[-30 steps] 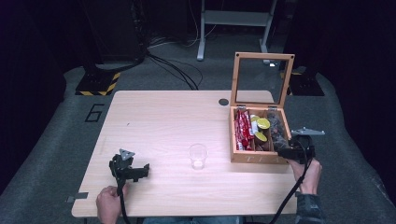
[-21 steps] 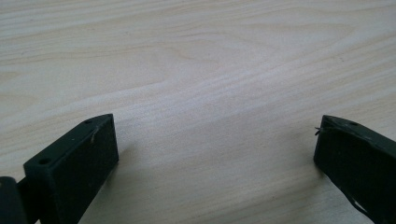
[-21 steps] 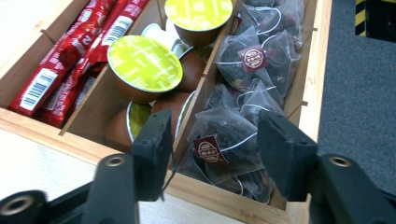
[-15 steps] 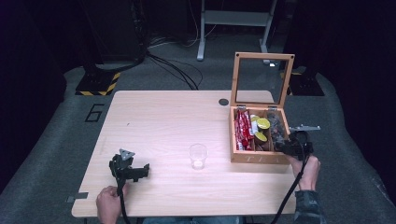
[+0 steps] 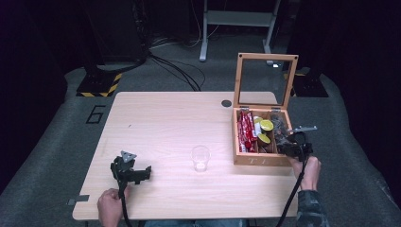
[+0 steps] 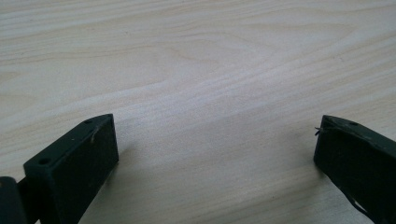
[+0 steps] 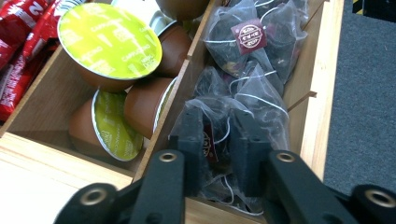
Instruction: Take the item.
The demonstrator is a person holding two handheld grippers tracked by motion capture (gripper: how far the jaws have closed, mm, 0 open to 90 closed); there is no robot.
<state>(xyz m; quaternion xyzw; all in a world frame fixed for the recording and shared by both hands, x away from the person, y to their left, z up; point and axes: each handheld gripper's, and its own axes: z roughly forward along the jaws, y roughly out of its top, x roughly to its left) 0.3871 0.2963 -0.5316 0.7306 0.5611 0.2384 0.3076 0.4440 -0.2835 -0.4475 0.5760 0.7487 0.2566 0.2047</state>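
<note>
One tea bag [image 7: 212,140] pinched in my right gripper [image 7: 219,154] (jaws just closing), lower centre; lift straight up, slowly

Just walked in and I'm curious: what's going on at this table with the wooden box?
A person holds a gripper in each hand. The right gripper is down in the open wooden box, its jaws just closing on a tea bag in the right compartment, beside the coffee capsules. The left gripper rests open on the table. A clear cup stands empty.
</note>
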